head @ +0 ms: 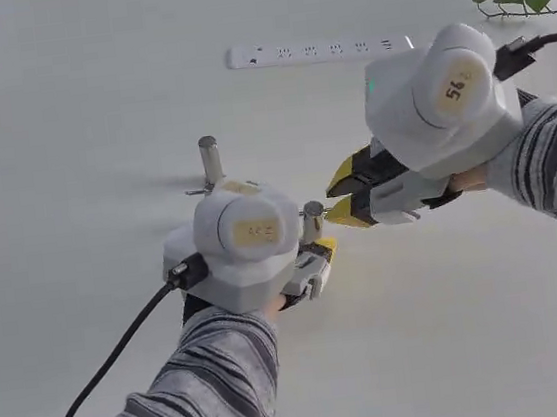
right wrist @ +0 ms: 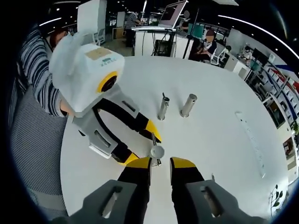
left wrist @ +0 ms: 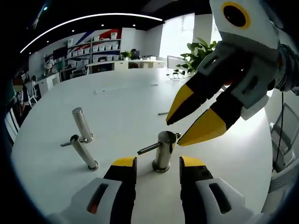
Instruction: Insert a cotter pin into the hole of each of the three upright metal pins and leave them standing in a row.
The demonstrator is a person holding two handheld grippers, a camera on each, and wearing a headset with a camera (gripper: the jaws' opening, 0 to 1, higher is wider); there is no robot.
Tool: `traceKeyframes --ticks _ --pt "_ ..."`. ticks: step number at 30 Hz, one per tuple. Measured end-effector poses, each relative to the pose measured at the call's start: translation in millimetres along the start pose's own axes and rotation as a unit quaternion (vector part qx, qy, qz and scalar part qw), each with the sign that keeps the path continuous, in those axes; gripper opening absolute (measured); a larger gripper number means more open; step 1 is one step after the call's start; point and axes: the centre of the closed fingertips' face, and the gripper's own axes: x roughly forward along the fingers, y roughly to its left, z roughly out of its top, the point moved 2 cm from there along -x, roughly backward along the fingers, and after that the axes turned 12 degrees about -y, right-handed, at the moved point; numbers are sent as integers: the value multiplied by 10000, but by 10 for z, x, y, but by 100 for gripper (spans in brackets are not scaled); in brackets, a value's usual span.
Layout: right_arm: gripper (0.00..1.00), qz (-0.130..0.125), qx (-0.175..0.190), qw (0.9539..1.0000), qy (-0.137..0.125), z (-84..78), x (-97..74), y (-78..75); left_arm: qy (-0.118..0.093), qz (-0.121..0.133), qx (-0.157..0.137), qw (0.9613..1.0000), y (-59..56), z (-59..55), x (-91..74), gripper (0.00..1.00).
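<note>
Indoors, white table [head: 70, 142], upright pin [head: 211, 161], power strip [head: 319, 51], office shelves [left wrist: 96, 46]

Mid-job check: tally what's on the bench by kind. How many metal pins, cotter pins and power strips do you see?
Upright metal pins: 3
Cotter pins: 2 in view
Power strip: 1
Total: 6
</note>
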Motion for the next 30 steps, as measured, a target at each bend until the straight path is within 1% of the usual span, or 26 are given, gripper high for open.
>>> traceKeyframes --ticks 2,4,6,8,9,11,14,15,17,19,20,23,26,28,30 --pt "14 30 117 9999 -30 7 48 5 7 -18 7 10000 -1 9 -38 36" --pt "14 75 243 9997 -16 -10 110 -19 3 -7 27 10000 1 13 -65 39" --pt "14 120 282 9995 1 -18 140 13 1 -4 29 10000 2 14 -87 43" --pt "13 156 279 9995 27 -27 164 52 14 -8 25 10000 6 11 -101 44" --pt "12 173 278 9995 41 -62 192 57 17 -6 27 10000 10 12 -113 44" --pt "11 182 294 9994 57 -72 209 71 -2 -23 -6 10000 10 23 -161 46" --pt "10 145 305 9994 40 -58 217 71 -67 -36 26 10000 17 42 -250 49" --pt "9 137 363 9992 23 -62 218 67 -78 -38 20 10000 22 43 -269 50" --pt "9 165 336 9993 12 -55 214 76 -120 -42 -20 9999 40 50 -320 50" --pt "9 177 460 9988 -5 -45 210 79 -137 -39 -49 9999 61 53 -358 53" --pt "8 186 620 9979 -40 -37 212 89 -165 -35 -58 9998 64 63 -378 54" --pt "8 200 526 9984 -29 -38 211 90 -231 0 -104 9997 92 90 -435 57" --pt "8 229 440 9988 21 -24 218 92 -234 56 -230 9994 120 99 -477 62" --pt "8 236 415 9988 51 -32 214 75 -261 82 -157 9995 147 117 -522 64" --pt "8 229 387 9990 67 -18 226 56 -270 93 -160 9995 176 133 -557 67"
